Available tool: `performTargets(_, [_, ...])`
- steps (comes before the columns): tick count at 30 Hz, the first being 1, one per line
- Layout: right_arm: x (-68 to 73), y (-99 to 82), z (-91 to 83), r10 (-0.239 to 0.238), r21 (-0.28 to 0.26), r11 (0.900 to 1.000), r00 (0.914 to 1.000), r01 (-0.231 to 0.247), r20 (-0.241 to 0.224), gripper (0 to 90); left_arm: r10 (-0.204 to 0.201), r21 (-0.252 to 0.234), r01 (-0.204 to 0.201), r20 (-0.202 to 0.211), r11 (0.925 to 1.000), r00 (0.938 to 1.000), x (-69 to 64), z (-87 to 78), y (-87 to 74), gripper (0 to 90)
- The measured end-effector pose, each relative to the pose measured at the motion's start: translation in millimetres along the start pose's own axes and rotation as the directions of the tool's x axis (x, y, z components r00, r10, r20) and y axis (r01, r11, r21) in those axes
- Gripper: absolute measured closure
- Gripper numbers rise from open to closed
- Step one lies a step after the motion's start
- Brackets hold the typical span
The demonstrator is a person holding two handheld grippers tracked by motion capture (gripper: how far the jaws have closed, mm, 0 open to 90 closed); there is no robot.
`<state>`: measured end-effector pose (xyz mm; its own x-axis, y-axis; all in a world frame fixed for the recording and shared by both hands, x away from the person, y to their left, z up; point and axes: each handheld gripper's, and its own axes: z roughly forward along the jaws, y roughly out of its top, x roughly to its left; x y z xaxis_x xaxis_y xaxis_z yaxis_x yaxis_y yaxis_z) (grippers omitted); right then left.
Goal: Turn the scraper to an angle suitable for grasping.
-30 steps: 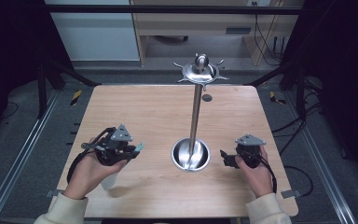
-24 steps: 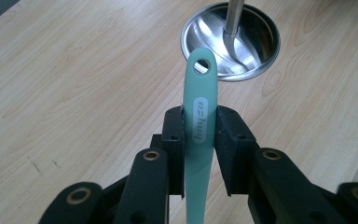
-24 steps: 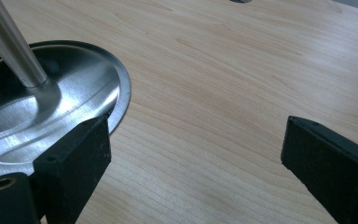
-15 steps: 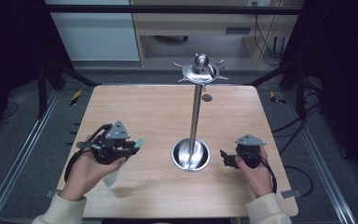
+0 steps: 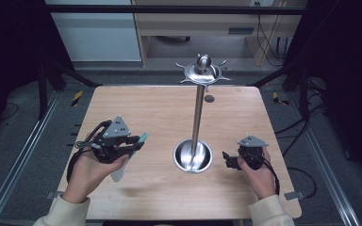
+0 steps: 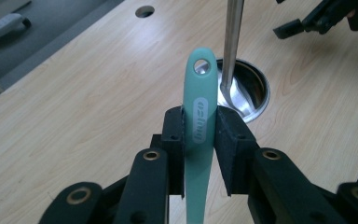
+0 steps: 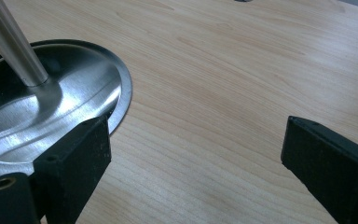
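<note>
While gripping a teal handle (image 6: 199, 116), left gripper (image 6: 199, 135) hovers above table (image 5: 160, 113).

Cream sleeves (image 5: 68, 210); black hand-held gripper (image 5: 136, 141) — grey plate, trailing cable.

We see a table (image 5: 160, 113) of pale wood, matt, its grain running in fine lines. The stand (image 5: 198, 117) is polished metal — its dished base (image 6: 256, 88) mirror-bright and streaked with reflections. The utensil handle (image 6: 200, 116) looks like smooth mint-green plastic with a soft sheen — the pads (image 6: 228, 135) clamping it are dull black, faintly grainy.
</note>
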<state>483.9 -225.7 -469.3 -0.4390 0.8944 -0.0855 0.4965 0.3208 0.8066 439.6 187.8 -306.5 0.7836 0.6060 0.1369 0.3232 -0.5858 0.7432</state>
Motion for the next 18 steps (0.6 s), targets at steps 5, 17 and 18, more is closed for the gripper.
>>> performTargets(5, [0.1,0.0,0.1,0.0,0.002,1.0,1.0,0.0,0.0,8.6,-0.002,-0.036,0.001,-0.011,0.9994,0.9999,-0.4,-6.4,4.4,73.8])
performTargets(17, [0.3,0.3,-0.4,-0.004,0.001,1.0,1.0,0.004,-0.002,8.8,0.006,-0.103,-0.008,-0.023,0.9947,0.9997,-5.0,-18.4,12.7,73.8])
performTargets(18, [0.3,0.3,-0.4,-0.004,0.001,1.0,1.0,0.004,-0.002,8.8,0.004,-0.112,-0.007,-0.024,0.9937,0.9997,-5.5,-19.0,13.3,73.8])
